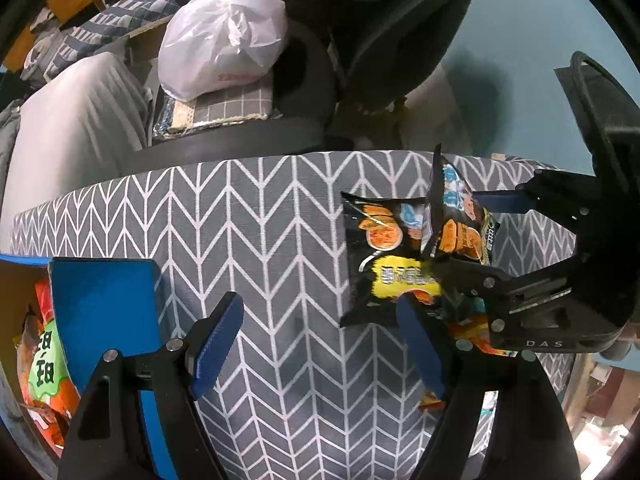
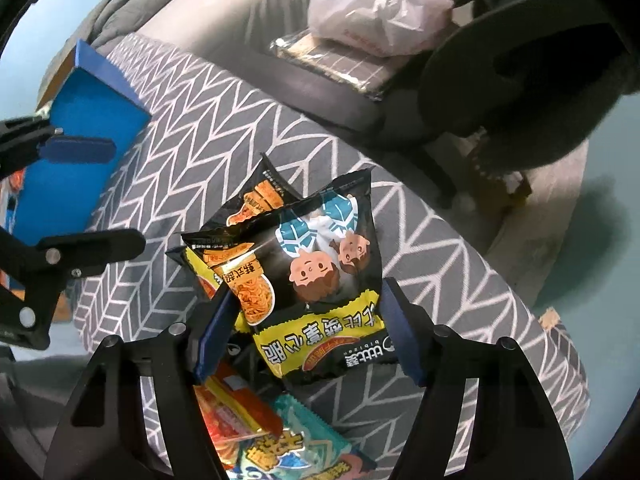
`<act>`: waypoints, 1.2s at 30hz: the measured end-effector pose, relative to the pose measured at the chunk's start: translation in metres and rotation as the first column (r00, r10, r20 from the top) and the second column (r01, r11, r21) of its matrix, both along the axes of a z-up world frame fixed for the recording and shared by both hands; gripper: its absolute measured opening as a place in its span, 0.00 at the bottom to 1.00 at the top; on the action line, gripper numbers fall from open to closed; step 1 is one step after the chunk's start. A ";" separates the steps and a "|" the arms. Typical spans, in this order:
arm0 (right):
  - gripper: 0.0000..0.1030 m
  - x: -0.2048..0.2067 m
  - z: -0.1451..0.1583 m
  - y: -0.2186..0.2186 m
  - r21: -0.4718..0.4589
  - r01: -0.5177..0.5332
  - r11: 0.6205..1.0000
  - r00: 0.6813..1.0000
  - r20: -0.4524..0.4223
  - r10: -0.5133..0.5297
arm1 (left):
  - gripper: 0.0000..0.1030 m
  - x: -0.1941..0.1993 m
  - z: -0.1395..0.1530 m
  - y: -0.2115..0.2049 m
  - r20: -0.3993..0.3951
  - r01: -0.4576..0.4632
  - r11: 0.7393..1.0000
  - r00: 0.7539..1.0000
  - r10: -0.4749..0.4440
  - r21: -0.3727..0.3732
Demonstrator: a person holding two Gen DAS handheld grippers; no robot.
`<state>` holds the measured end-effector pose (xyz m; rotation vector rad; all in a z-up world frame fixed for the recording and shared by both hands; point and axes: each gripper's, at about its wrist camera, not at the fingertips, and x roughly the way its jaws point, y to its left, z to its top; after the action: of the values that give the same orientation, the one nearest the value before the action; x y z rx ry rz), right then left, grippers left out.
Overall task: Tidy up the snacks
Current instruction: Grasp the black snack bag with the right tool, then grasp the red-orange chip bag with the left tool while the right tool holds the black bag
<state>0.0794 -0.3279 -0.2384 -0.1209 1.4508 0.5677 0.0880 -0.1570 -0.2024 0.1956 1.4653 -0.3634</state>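
Note:
A black snack bag with cartoon children (image 2: 320,264) lies between the blue pads of my right gripper (image 2: 308,292), which press on both its sides. Seen from the left wrist, that bag (image 1: 460,220) stands bunched up on edge in the right gripper (image 1: 460,236). Under it lies a second black bag (image 2: 256,200) with a noodle picture, flat on the cover (image 1: 384,256). My left gripper (image 1: 320,304) points down, open and empty, beside a blue box (image 1: 104,312) that holds orange-green snack bags (image 1: 44,360).
The grey herringbone cover (image 1: 260,220) carries a red packet (image 2: 232,412) and a teal packet (image 2: 304,440) near my right gripper. Behind its far edge stand a black chair (image 1: 304,80), a white plastic bag (image 1: 224,32) and a grey cushion (image 1: 76,120). Teal floor (image 1: 520,60) lies beyond.

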 end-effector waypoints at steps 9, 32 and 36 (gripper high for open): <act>0.68 -0.025 0.025 -0.018 -0.061 0.113 0.992 0.993 0.053 -0.110 | 0.78 -0.027 0.008 -0.015 -0.052 0.024 0.998 0.998 -0.027 -0.052; 0.68 -0.133 0.043 -0.107 -0.016 0.554 0.832 0.832 0.019 -0.554 | 0.81 -0.082 -0.034 -0.072 -0.255 -0.045 0.992 0.967 0.013 -0.119; 0.68 -0.148 0.042 -0.118 -0.014 0.584 0.812 0.812 0.008 -0.584 | 0.81 -0.076 -0.053 -0.084 -0.279 -0.050 0.993 0.960 0.019 -0.104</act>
<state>-0.0681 -0.4455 -0.1968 0.3113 1.3950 0.0446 0.0121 -0.2408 -0.2549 0.0296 1.7177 -0.4563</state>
